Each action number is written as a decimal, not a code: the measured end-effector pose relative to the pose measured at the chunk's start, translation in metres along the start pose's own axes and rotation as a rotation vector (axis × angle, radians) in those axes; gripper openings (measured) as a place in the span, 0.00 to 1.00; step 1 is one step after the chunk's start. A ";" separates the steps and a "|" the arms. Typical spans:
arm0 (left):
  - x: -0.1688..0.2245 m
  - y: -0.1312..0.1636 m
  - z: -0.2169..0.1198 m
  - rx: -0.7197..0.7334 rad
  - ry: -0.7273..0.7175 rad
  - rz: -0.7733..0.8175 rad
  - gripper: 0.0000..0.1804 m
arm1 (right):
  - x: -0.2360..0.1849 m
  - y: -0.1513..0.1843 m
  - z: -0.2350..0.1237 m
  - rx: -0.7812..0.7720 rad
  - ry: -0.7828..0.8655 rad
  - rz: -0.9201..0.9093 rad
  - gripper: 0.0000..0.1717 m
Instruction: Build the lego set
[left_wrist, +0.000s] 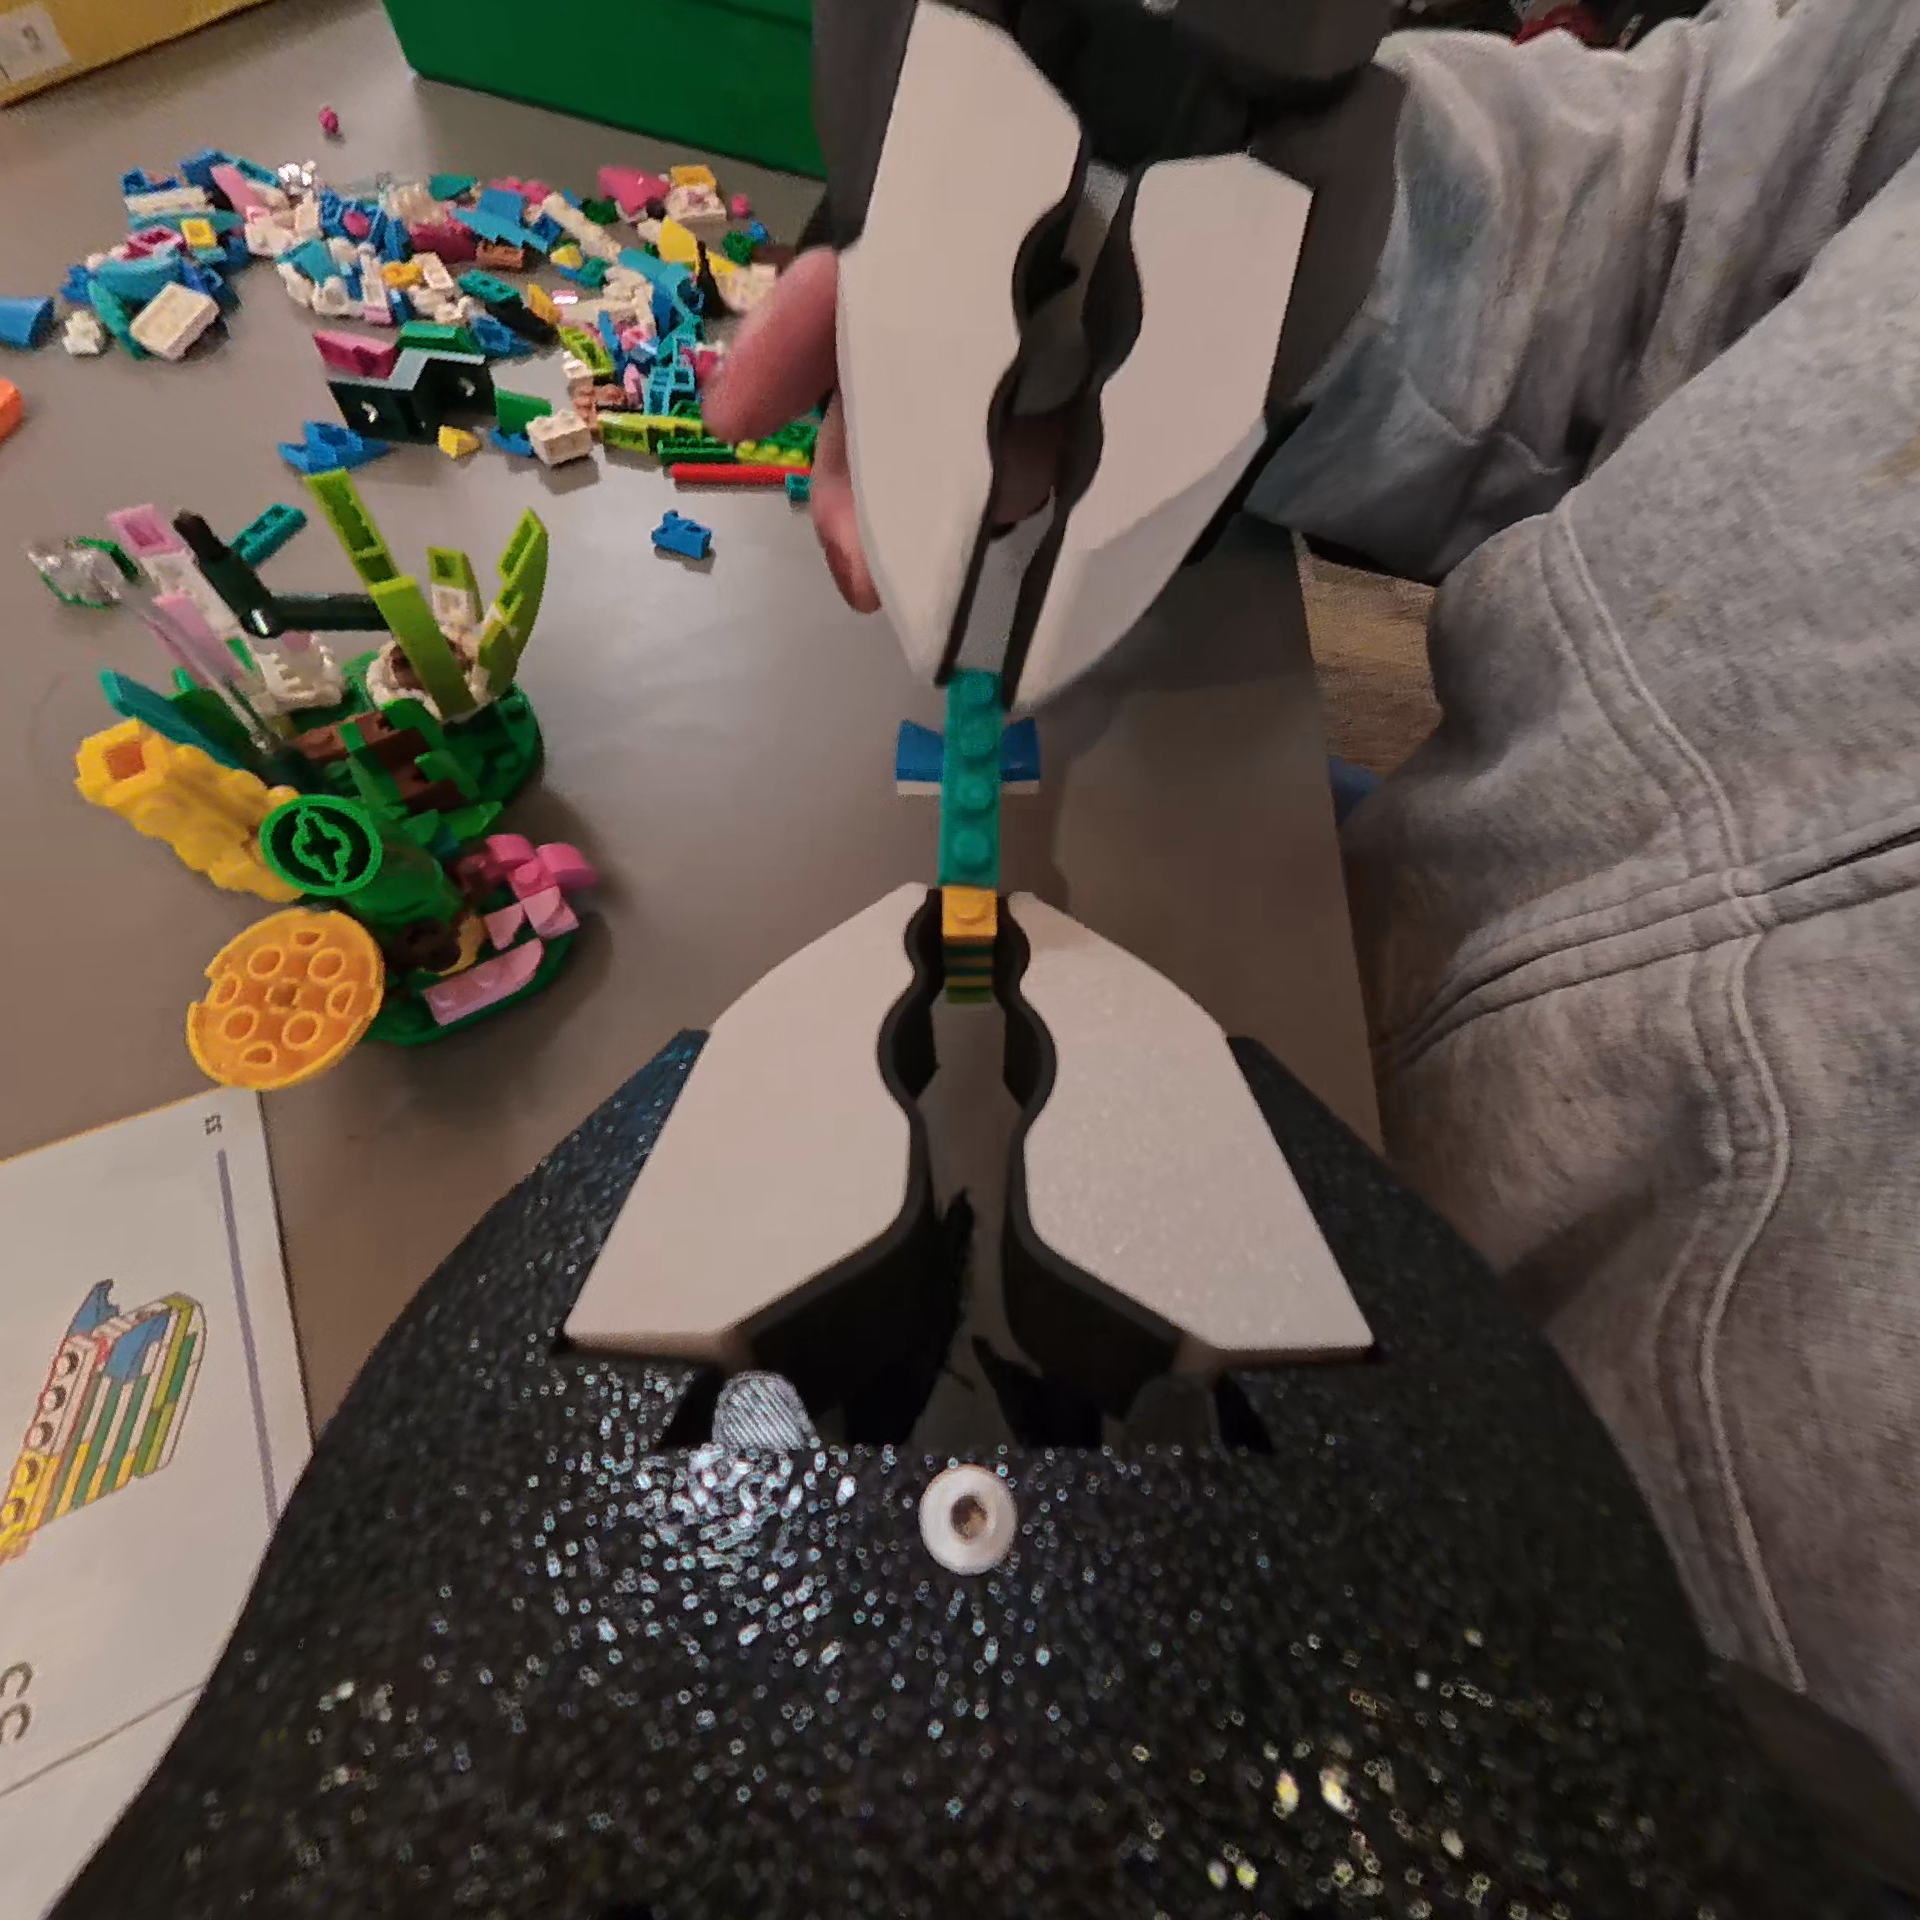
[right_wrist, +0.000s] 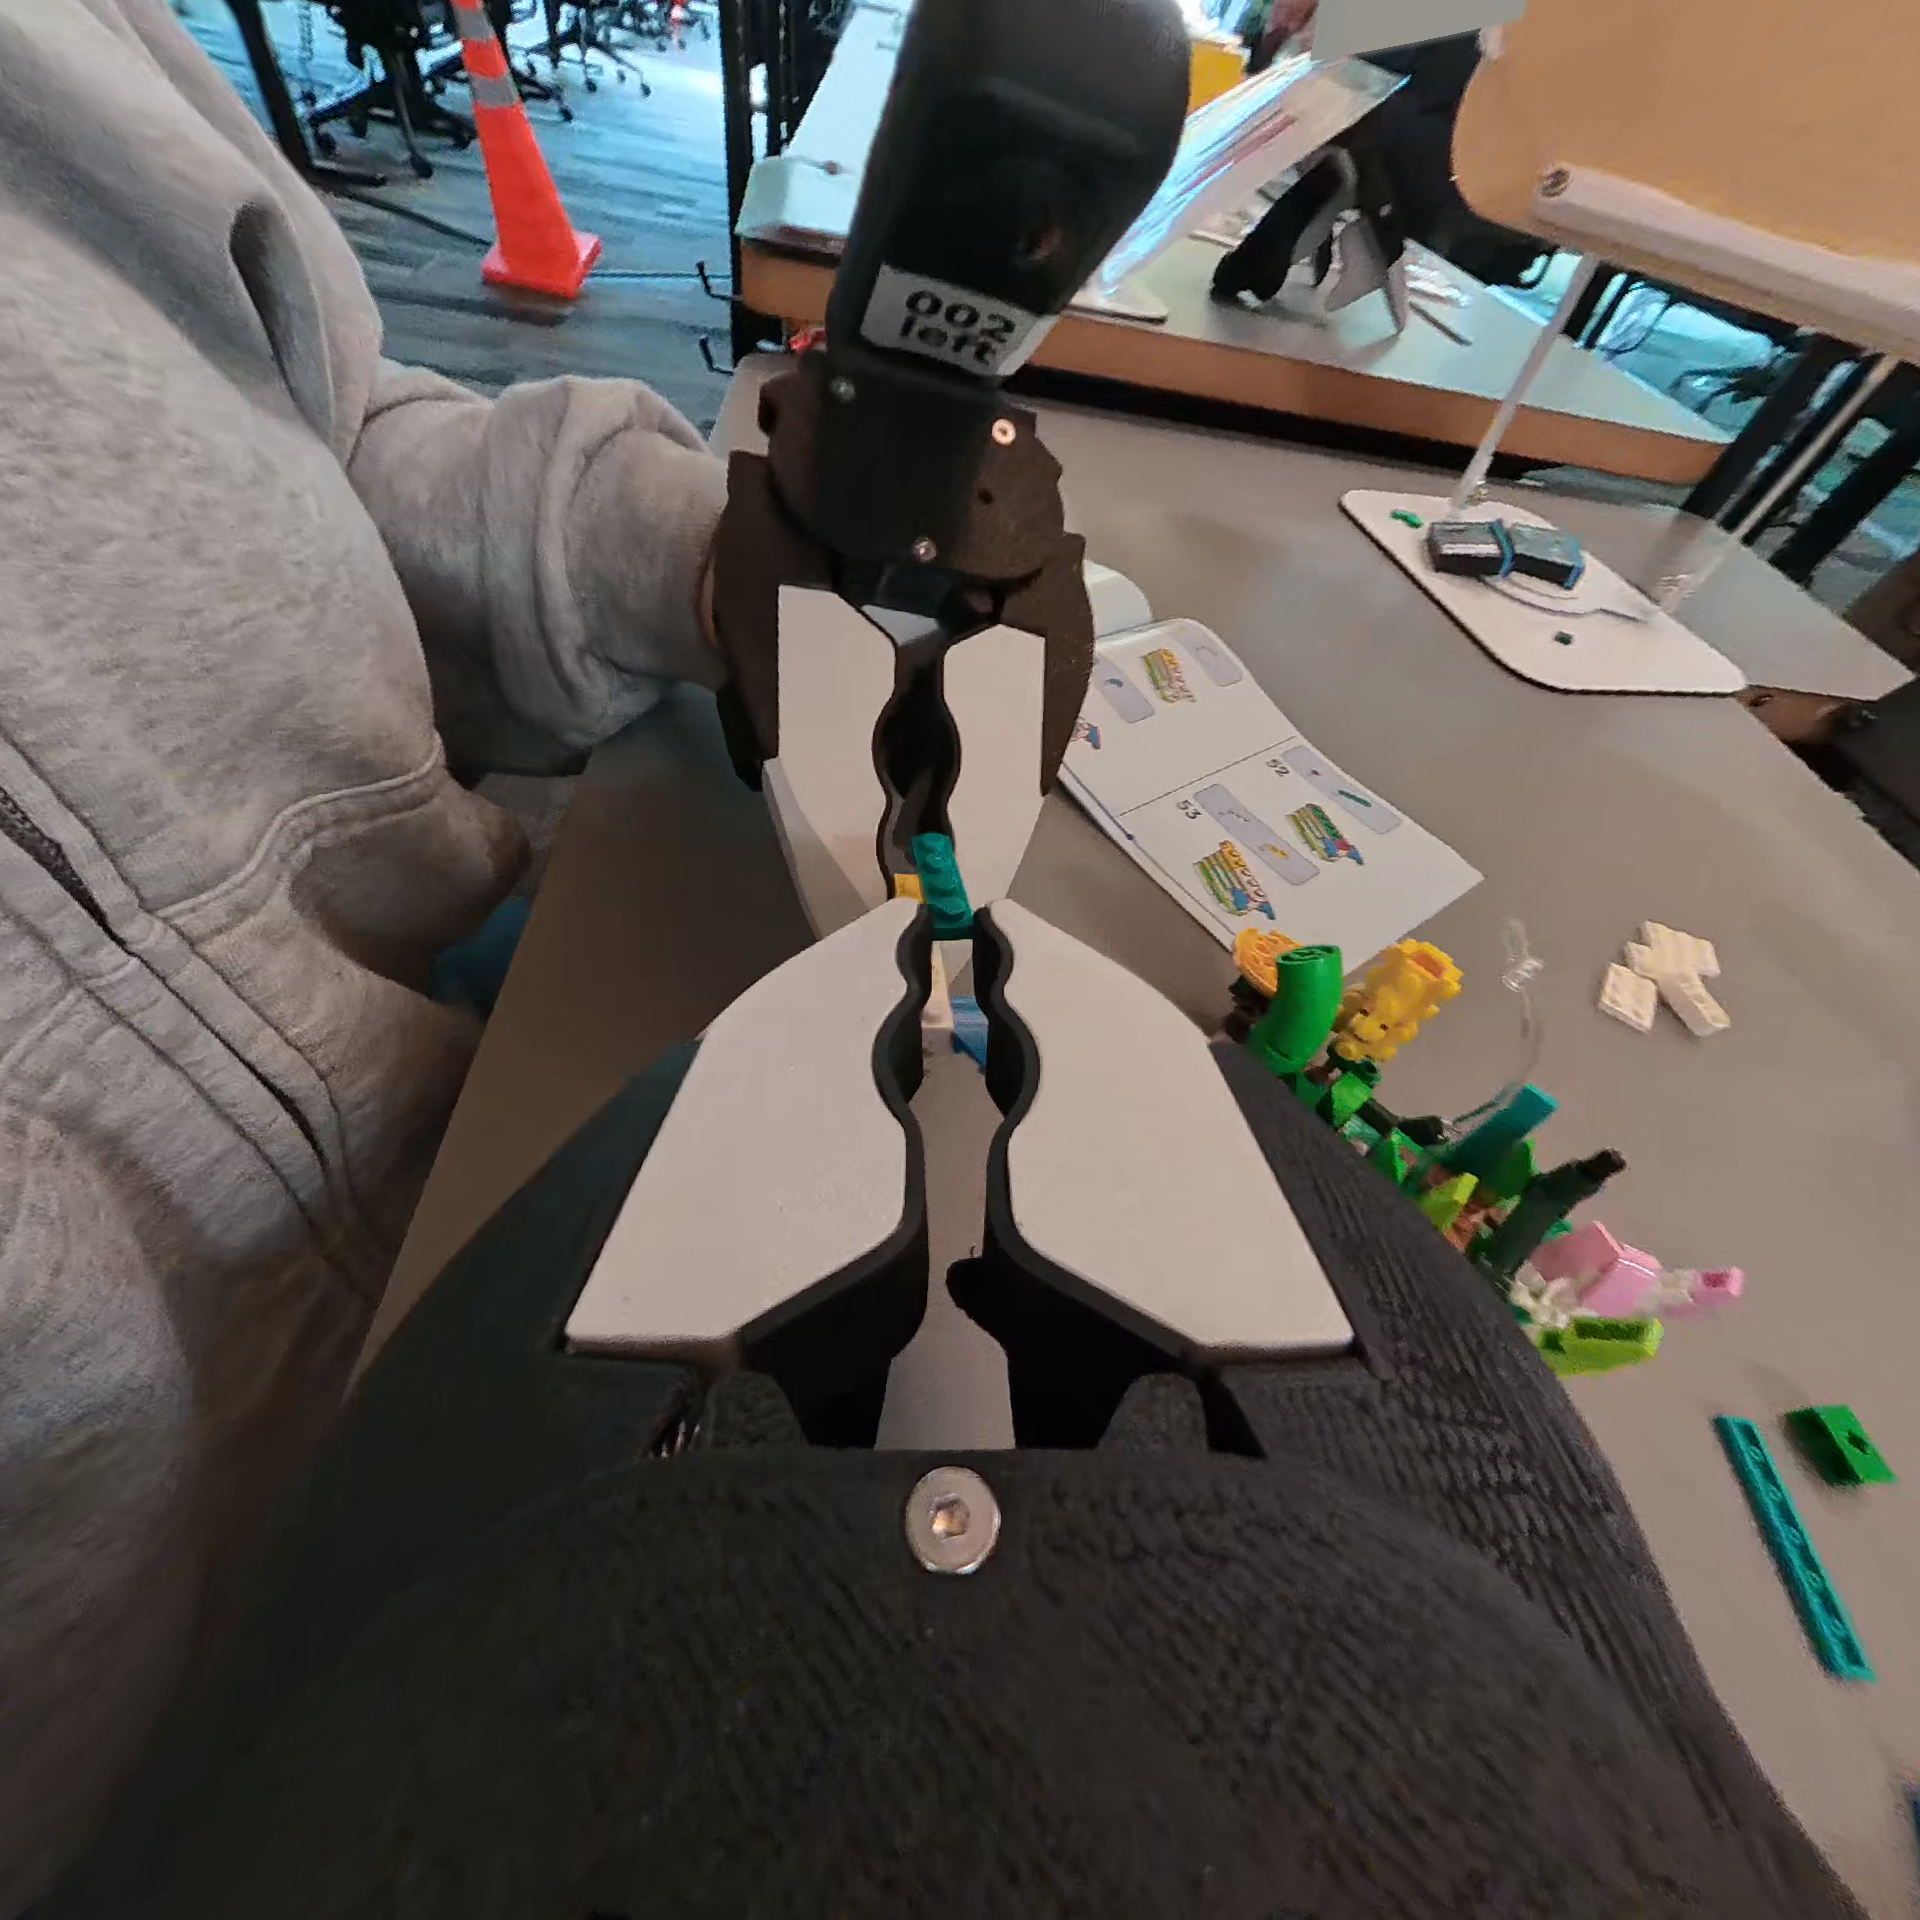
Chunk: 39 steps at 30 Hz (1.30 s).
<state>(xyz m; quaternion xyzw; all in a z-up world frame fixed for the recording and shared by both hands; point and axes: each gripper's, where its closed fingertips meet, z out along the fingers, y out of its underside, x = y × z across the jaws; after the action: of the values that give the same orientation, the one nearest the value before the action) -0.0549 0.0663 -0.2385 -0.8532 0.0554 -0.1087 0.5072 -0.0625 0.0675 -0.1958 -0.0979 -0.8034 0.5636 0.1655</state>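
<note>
Centre of the left wrist view: the left gripper (left_wrist: 968, 935), jaws nearly together, pinches the yellow-topped, green-striped end of a small toy-brick assembly (left_wrist: 970, 925). The right gripper (left_wrist: 977, 665) clamps the far end of the assembly's teal studded plate (left_wrist: 970, 774), above a blue-and-white piece (left_wrist: 920, 756). Left of frame on the grey table (left_wrist: 665, 665): a green brick flower model (left_wrist: 343, 790), a loose multicoloured brick pile (left_wrist: 447, 281), a printed instruction booklet (left_wrist: 114, 1403). Upper edge: a green box (left_wrist: 623, 62), contents unseen.

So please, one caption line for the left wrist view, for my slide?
Two tools grip opposite ends of a brick assembly above a grey table beside loose bricks.
</note>
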 end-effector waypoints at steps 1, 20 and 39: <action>0.001 -0.002 -0.001 0.010 0.004 0.002 0.05 | -0.001 0.000 0.001 -0.007 -0.013 -0.001 0.04; 0.000 -0.009 -0.004 0.052 -0.011 0.016 0.05 | -0.002 0.006 0.005 -0.130 -0.029 -0.001 0.04; 0.001 -0.011 -0.005 0.050 -0.020 0.037 0.05 | -0.002 0.005 0.003 -0.157 -0.050 0.024 0.05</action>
<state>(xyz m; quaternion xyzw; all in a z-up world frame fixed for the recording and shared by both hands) -0.0551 0.0675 -0.2264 -0.8401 0.0633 -0.0919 0.5309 -0.0622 0.0659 -0.2019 -0.1062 -0.8476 0.5032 0.1305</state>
